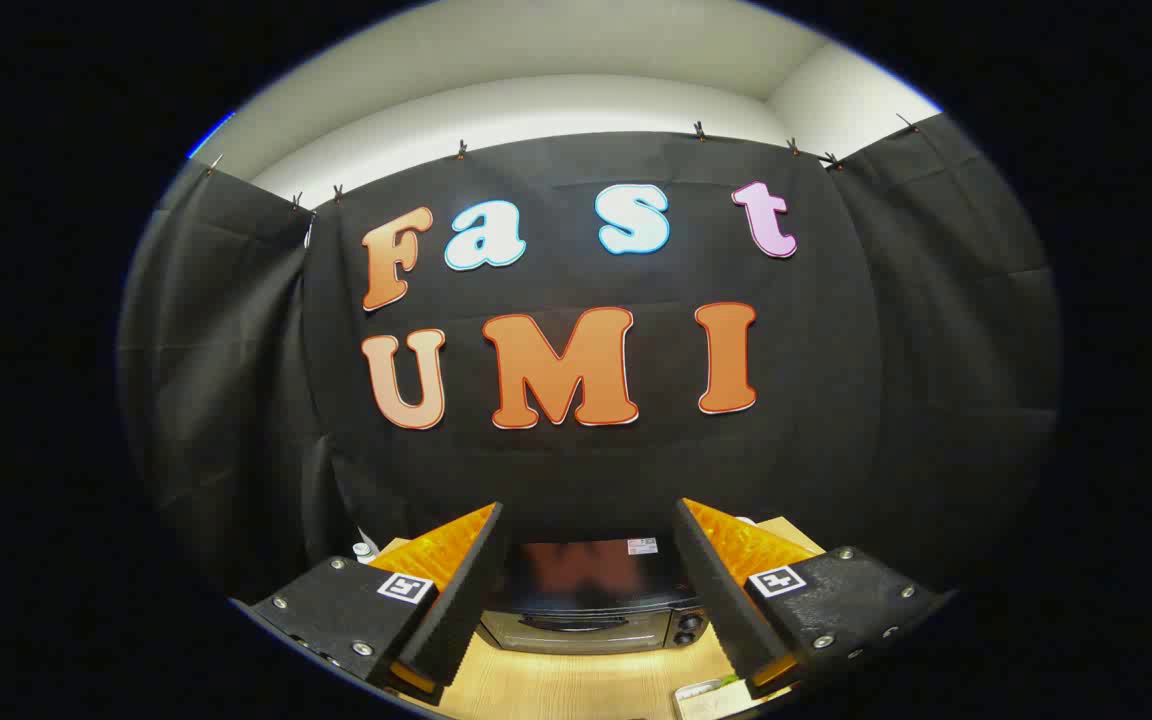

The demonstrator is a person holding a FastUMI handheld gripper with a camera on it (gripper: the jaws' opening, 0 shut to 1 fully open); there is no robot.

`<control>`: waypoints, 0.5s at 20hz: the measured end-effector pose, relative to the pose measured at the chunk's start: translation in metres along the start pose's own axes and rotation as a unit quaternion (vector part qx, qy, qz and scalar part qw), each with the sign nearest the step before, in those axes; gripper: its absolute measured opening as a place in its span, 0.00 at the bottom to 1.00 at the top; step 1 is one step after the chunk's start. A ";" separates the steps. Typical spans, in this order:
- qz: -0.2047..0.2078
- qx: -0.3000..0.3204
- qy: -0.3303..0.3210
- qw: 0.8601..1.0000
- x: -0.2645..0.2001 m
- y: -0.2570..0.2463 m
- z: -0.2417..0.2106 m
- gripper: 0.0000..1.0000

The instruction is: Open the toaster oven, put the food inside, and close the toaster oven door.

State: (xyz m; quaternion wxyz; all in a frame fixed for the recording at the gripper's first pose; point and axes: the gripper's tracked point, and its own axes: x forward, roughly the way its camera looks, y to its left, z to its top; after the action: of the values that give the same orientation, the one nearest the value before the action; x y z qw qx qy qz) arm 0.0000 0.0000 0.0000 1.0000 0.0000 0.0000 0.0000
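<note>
Oven (591, 600) shut on table (576, 685), beyond our gripper (588, 580); fingers spread wide, holding nothing; tray (706, 697) near right finger.

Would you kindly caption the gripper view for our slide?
Open gripper held high, toaster oven with closed door ahead between its fingers.

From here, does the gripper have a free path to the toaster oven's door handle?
Probably yes: the gripper is open, the toaster oven sits beyond the fingers, and bare table lies before its handle.
</note>
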 end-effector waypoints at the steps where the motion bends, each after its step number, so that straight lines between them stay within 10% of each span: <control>1: 0.002 0.002 0.001 1.000 0.001 0.001 0.000 0.99; 10: -0.005 -0.005 -0.001 1.000 0.004 -0.003 -0.001 0.99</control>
State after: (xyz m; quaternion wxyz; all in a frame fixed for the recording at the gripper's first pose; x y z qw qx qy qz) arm 0.0040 -0.0030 -0.0014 1.0000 -0.0051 -0.0010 -0.0054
